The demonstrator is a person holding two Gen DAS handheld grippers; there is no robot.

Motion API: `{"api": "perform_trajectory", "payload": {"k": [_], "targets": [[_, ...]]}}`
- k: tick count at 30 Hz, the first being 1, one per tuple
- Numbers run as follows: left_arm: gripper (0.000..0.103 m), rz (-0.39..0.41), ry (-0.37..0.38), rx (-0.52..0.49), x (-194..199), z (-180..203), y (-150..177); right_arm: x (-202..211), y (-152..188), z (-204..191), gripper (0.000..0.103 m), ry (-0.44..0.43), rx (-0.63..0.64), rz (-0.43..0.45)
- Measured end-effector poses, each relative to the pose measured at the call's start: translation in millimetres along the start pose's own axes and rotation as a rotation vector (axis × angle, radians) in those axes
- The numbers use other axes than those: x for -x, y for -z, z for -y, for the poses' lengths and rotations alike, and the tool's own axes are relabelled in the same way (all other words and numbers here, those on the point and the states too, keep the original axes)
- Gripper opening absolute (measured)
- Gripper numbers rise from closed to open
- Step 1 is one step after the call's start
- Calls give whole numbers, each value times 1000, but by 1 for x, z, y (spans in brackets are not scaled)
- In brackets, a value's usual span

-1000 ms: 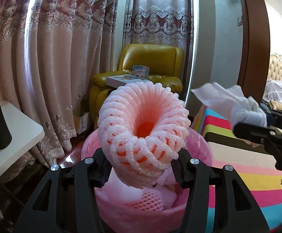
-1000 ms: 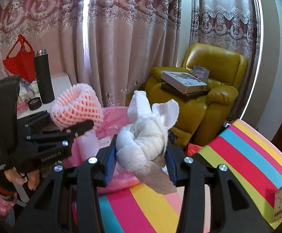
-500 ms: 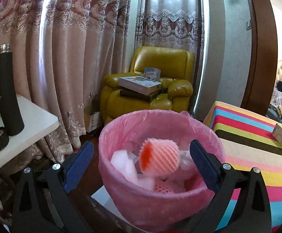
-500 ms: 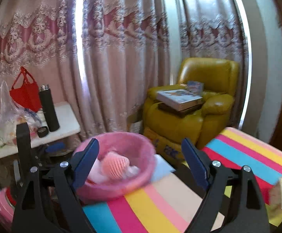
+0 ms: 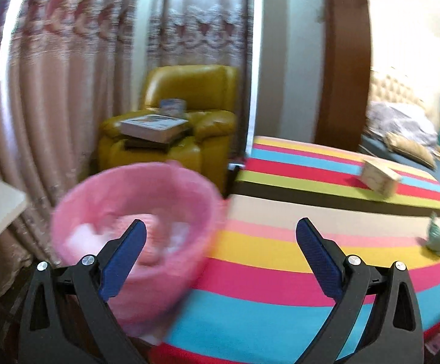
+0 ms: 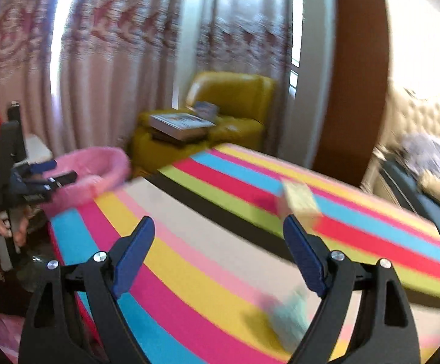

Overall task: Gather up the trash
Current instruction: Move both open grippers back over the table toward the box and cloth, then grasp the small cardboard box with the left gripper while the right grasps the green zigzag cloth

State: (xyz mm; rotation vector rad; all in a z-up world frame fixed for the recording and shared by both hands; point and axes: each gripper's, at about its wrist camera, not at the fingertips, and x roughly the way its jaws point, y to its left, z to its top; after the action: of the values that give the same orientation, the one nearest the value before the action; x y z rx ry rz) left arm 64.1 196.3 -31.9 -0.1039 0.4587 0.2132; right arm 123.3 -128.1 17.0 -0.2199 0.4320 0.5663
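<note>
Both tools were spread wide and empty: the left gripper hung over the near edge of the striped table with the pink-lined bin just ahead of its left finger, foam and tissue lying inside, and the right gripper was over the table with a crumpled teal scrap just below its right finger. Farther back a small cardboard box sat on the stripes, well beyond both tools; any print on it was too blurred to read
</note>
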Motion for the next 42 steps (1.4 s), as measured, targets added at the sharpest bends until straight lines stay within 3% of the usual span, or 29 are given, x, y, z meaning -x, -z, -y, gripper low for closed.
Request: {"api": "perform_trajectory", "payload": {"k": [7, 11, 17, 27, 30, 32, 33, 35, 42], "targets": [[94, -53, 137, -85, -12, 72, 7, 18, 68, 66, 84, 159, -124, -101], [94, -69, 190, -139, -12, 103, 15, 13, 90, 81, 84, 182, -163, -164], [95, -83, 211, -215, -12, 128, 30, -1, 86, 65, 84, 165, -109, -194], [95, -106, 234, -198, -20, 133, 21, -40, 70, 55, 82, 137, -59, -298], [95, -110, 231, -218, -29, 145, 15, -47, 70, 53, 69, 137, -27, -320], [95, -128, 233, -230, -37, 157, 9, -48, 71, 54, 36, 143, -14, -336], [95, -134, 240, -230, -41, 162, 6, -48, 72, 55, 31, 152, -10, -339], [95, -146, 252, -228, -47, 173, -1, -42, 73, 59, 26, 177, -15, -318], [95, -164, 266, -224, -77, 225, -24, -12, 62, 94, 24, 268, -115, -189]]}}
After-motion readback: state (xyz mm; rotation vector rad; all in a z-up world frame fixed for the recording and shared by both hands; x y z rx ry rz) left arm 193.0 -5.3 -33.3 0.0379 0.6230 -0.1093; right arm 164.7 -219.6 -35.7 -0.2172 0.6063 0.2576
